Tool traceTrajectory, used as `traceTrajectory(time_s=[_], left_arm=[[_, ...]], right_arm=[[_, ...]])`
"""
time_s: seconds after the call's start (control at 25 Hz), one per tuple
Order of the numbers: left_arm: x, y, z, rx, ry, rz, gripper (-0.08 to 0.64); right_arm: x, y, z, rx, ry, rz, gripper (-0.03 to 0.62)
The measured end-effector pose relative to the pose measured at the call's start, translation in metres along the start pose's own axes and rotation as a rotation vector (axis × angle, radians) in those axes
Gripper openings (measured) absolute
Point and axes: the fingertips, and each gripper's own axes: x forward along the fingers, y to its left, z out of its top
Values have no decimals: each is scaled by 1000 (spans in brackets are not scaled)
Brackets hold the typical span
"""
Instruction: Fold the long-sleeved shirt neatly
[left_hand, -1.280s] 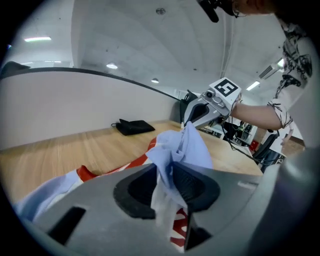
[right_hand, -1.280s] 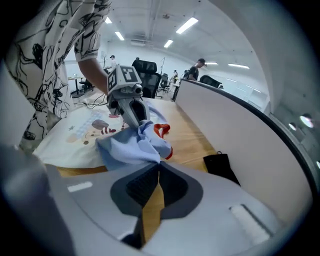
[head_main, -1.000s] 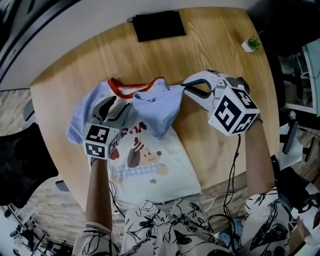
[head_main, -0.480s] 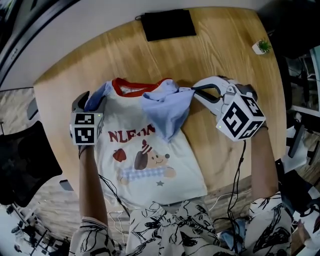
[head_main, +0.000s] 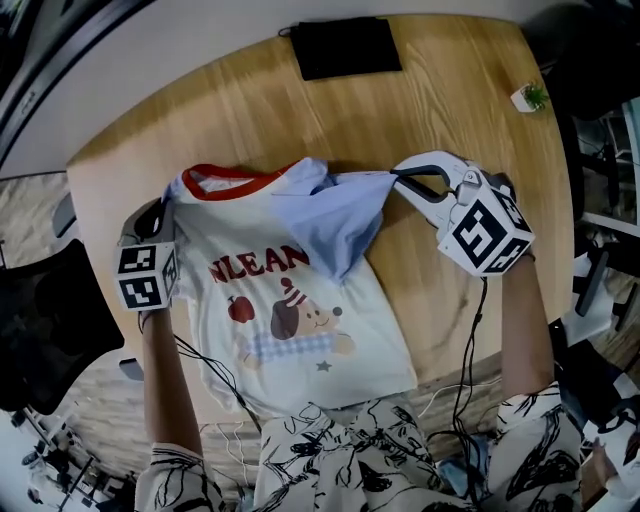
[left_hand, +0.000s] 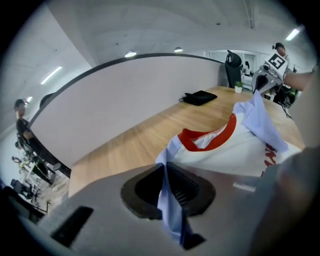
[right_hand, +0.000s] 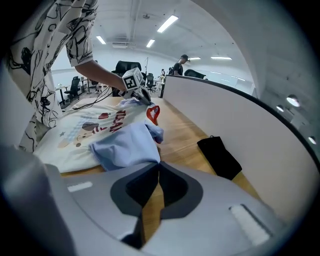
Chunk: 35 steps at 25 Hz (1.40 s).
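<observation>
Shirt (head_main: 290, 320) flat on tabletop (head_main: 420, 90), collar far, hem near. Left gripper (left_hand: 166, 170) jaws, just closed, pinch its left shoulder cloth. Right gripper (right_hand: 156, 167) jaws pinch the blue sleeve (head_main: 335, 220), which trails leftward from them across the chest.

The head view looks steeply down from above onto the wooden table (head_main: 430, 120) and the shirt (head_main: 300, 330). Each gripper view sits low and close behind its own jaws, and the two look across the table in opposite directions. All three views share the shirt and a black pouch (left_hand: 199, 97).
</observation>
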Motion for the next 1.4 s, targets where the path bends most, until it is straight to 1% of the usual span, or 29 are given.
traceTrajectory(time_s=[0.12,0.2,0.32,0.48,0.6,0.72,0.84,0.92,1.0,1.04,1.08,1.12,1.2,1.32,1.4], left_arm=[[-13,30,-9,-2,9,70,28],[-17,44,-18,-11,25,97,29],[-17,49,-27,-13,33,104,28],[-11,47,-29,-9,32,106,28],[-6,46,-29,-2,32,105,28],[-3,43,-29,9,34,103,28],[-1,40,-27,23,29,106,28],[0,38,-27,31,24,105,29],[0,36,-24,34,13,100,40],[-2,34,-21,40,5,98,74],[-6,31,-16,50,-8,96,129],[-12,27,-9,65,-24,90,170],[-25,7,6,95,-65,47,213],[-33,-50,21,109,-117,-99,236],[-28,-91,21,106,-122,-188,236]], right_arm=[[-4,-8,-2,25,-1,-14,17],[-10,-14,-5,41,1,-26,17],[-24,-26,-10,78,-5,-58,17],[-56,-48,-18,124,-4,-127,17],[-89,-67,-18,137,-13,-192,17],[-120,-77,-16,125,1,-239,18],[-130,-75,-13,95,40,-240,17],[-123,-70,-13,71,72,-224,18],[-110,-63,-12,66,84,-200,18],[-102,-58,-11,66,82,-187,18],[-93,-53,-9,66,76,-171,18],[-83,-47,-6,69,68,-151,18],[-60,-32,-3,73,59,-99,18],[-23,-7,-7,55,84,-18,18],[1,9,-14,47,104,29,20]])
